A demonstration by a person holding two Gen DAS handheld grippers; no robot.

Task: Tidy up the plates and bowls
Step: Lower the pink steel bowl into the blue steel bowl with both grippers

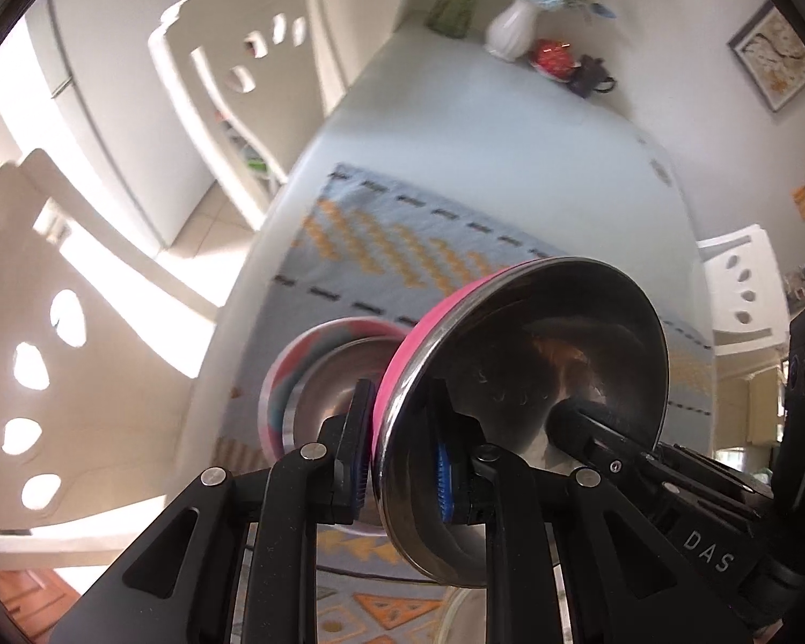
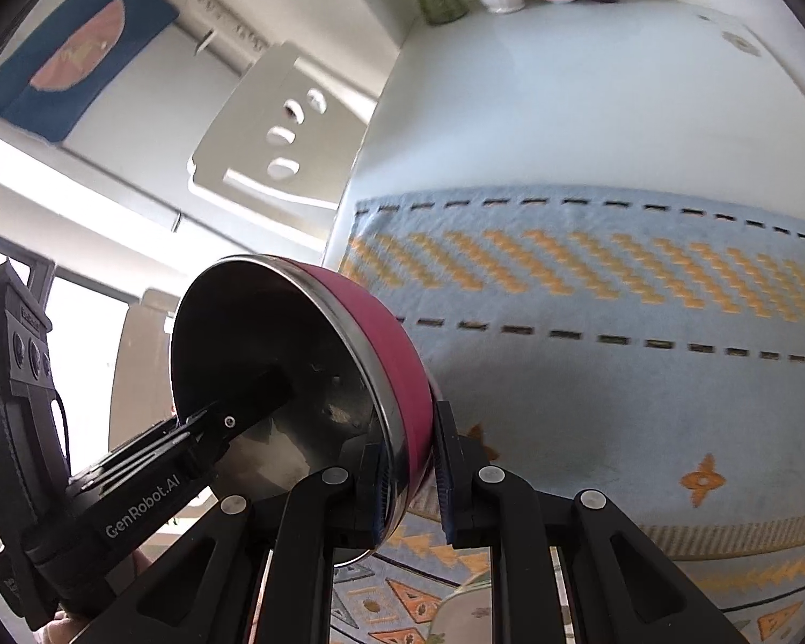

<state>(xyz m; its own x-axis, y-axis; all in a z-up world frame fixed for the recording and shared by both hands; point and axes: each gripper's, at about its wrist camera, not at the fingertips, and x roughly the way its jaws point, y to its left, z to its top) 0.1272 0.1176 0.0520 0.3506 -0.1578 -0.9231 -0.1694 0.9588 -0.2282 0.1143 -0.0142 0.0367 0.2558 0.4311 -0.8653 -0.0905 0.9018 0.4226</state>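
A steel bowl with a pink outside [image 1: 536, 349] hangs tilted on its edge above the table, held by both grippers at opposite sides of its rim. My left gripper [image 1: 400, 445] is shut on the near rim, one finger inside the bowl and one outside. In the right wrist view my right gripper [image 2: 410, 472] is shut on the same bowl [image 2: 273, 333], while the left gripper [image 2: 231, 418] reaches in from the left. The right gripper [image 1: 590, 429] also shows in the left wrist view. A second steel bowl with a marbled pink, blue and white outside [image 1: 316, 375] appears blurred behind the left finger.
Below lies a blue placemat with orange zigzags [image 2: 590, 279] on a white table [image 2: 563, 96]. At the far end stand a white vase of flowers [image 1: 512, 27], a red lidded cup [image 1: 550, 56] and a dark teapot [image 1: 590, 75]. White chairs [image 1: 241, 53] line the left side.
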